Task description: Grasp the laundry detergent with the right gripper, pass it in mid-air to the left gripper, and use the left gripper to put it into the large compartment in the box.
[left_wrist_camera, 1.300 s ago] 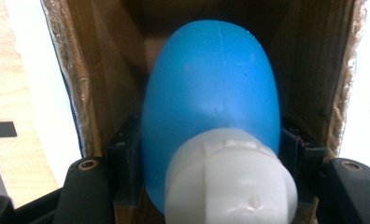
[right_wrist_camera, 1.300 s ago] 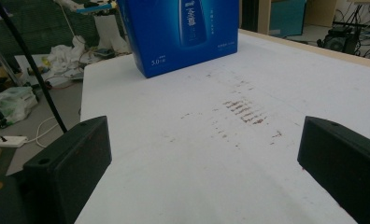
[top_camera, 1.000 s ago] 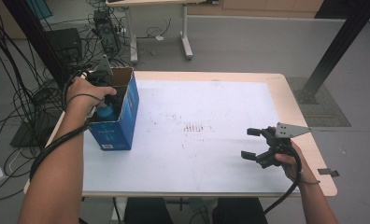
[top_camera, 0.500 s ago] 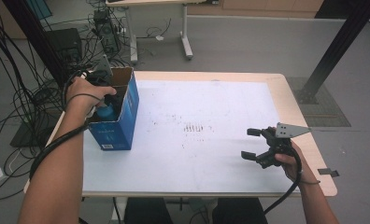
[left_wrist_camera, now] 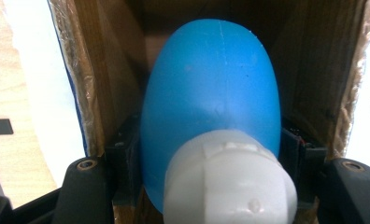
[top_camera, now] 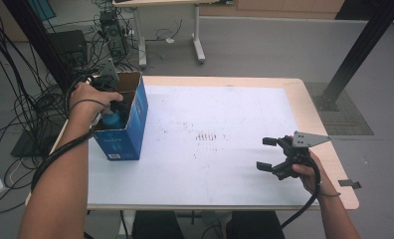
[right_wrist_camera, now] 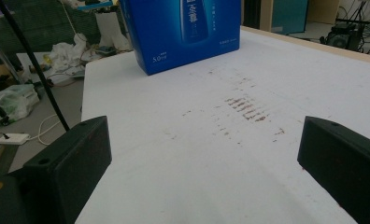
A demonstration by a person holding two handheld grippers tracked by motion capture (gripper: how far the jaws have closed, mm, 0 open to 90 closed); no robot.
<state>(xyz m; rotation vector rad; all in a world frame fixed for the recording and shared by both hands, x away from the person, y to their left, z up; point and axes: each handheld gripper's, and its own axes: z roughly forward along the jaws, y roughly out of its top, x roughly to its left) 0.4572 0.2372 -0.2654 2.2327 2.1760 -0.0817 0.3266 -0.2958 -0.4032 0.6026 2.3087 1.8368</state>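
A blue bottle (left_wrist_camera: 211, 88) with a white cap (left_wrist_camera: 230, 182) hangs inside an open blue cardboard box (top_camera: 128, 127) at the table's left side. My left gripper (top_camera: 114, 110) reaches down into the box and is shut on the bottle, one jaw on each side of its body just below the cap. The bottle (top_camera: 111, 119) shows as a blue patch in the box mouth. My right gripper (top_camera: 268, 153) is held over the white sheet at the right, jaws wide open with nothing between them. The box (right_wrist_camera: 183, 30) stands far ahead of it.
A white sheet (top_camera: 210, 149) with faint brown marks (top_camera: 207, 136) covers the wooden table (top_camera: 314, 119). Cables and equipment crowd the floor at the left (top_camera: 31, 99). Another table's legs (top_camera: 197, 35) stand behind. A dark post (top_camera: 354, 55) rises at the back right.
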